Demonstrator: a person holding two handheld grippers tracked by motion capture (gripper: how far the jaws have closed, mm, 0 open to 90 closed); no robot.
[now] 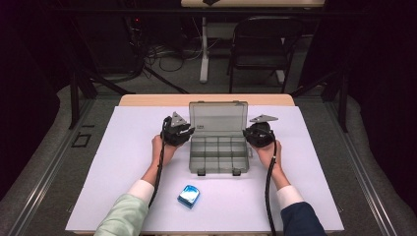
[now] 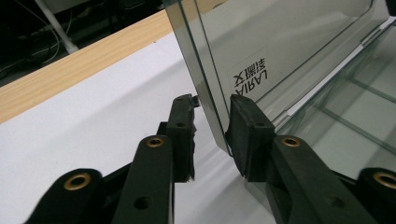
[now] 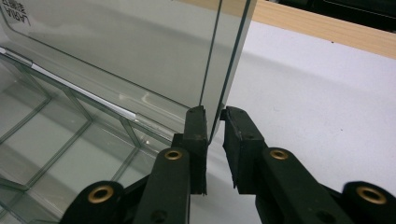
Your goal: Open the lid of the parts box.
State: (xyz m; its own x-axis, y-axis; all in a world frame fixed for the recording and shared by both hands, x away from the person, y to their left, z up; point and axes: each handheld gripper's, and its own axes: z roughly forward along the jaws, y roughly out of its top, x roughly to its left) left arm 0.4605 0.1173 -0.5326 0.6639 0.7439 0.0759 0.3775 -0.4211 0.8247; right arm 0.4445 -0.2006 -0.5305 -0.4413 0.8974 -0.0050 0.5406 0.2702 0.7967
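Now left gripper [image 2: 211,135] slightly parted astride box lid [image 1: 218,116], right gripper [image 3: 214,149] likewise

Left tongs [image 2: 210,119] and right tongs [image 3: 212,126] slightly parted

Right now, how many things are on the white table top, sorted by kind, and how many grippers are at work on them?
Clear compartment boxes, lid up: 1
Small blue packets: 1
Grippers: 2, the left gripper and the right gripper, one at each side edge of the lid
Total: 4
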